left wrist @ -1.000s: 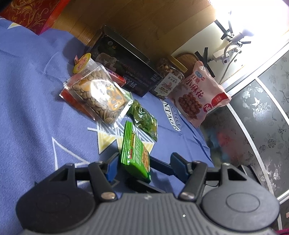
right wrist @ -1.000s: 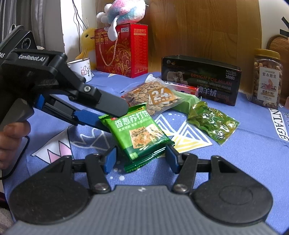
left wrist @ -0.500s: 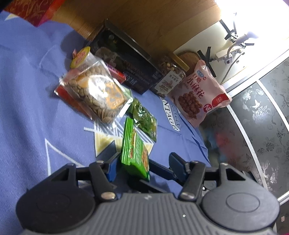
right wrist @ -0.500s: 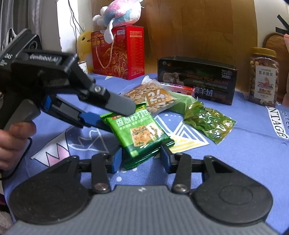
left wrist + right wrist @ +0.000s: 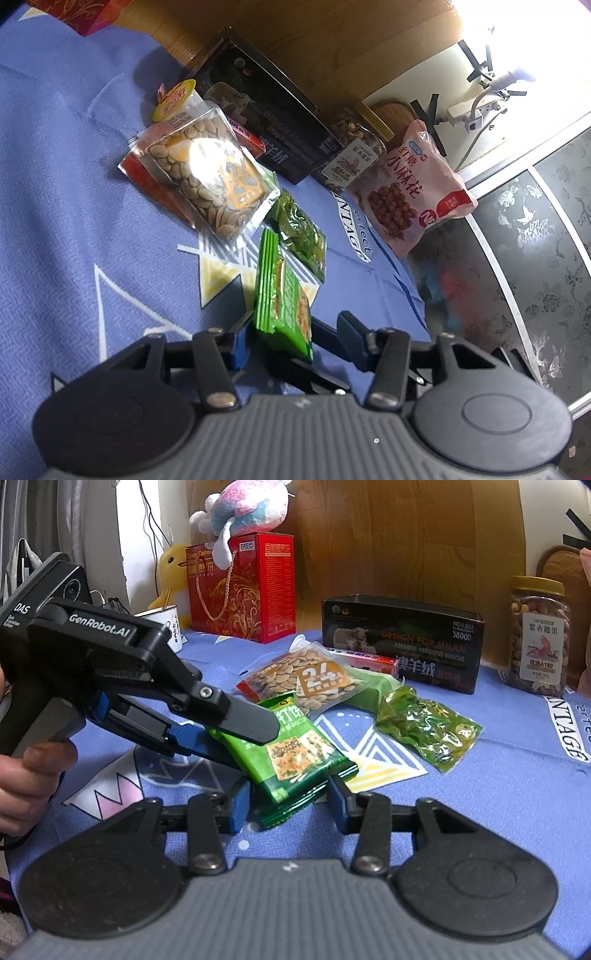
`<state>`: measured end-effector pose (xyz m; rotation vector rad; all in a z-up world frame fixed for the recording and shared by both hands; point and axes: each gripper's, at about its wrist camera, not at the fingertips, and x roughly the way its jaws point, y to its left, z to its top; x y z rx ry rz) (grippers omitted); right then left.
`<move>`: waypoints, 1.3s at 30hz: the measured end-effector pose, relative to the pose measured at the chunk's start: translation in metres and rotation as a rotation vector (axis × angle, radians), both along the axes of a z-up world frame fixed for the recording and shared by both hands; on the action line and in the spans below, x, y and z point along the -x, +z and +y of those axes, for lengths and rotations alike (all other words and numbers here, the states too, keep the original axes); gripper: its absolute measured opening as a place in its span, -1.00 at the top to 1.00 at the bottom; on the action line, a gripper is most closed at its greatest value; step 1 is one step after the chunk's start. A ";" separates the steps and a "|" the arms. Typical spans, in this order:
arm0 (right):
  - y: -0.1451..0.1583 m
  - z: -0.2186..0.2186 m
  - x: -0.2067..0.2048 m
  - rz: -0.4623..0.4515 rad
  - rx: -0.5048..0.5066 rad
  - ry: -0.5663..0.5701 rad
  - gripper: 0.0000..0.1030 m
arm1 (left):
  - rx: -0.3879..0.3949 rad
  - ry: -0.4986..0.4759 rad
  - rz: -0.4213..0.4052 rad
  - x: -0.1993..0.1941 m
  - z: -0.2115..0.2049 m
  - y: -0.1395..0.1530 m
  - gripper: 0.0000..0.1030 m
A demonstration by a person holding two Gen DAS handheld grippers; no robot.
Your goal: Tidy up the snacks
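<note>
A blue patterned cloth [image 5: 498, 782] covers the bench, and the snacks lie spread across it. At the back stand a red gift box [image 5: 242, 587], a long black box [image 5: 402, 642], a nut jar [image 5: 537, 635] and, in the left wrist view, a pink snack bag [image 5: 410, 184] leaning at the cloth's far edge. Nearer lie a clear bag of seeds [image 5: 306, 679] and a crinkled green pouch [image 5: 428, 727], close together but apart from the grippers.

A stack of green cracker packs [image 5: 295, 757] sits between both grippers. The left gripper [image 5: 236, 734], held by a hand [image 5: 29, 779], reaches in from the left side of the right wrist view; its jaws have just been closing, one finger above the stack and one below, though whether the pads already press on it cannot be told. The right gripper [image 5: 288, 805] has its jaws at a middling gap on either side of the stack's near end; they have just been closing, and its blue pads [image 5: 238, 808] stand just beside the packs, with contact not clear.
</note>
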<state>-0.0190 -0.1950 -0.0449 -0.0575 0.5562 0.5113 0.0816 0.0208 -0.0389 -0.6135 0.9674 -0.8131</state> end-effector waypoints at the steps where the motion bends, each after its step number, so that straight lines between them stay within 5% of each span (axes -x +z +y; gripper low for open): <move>1: 0.000 0.000 0.000 0.000 0.000 0.000 0.08 | 0.001 0.001 0.002 0.000 0.000 0.000 0.07; 39: -0.001 0.001 0.001 0.000 -0.005 0.002 0.05 | -0.004 -0.020 0.011 0.002 -0.010 -0.003 0.18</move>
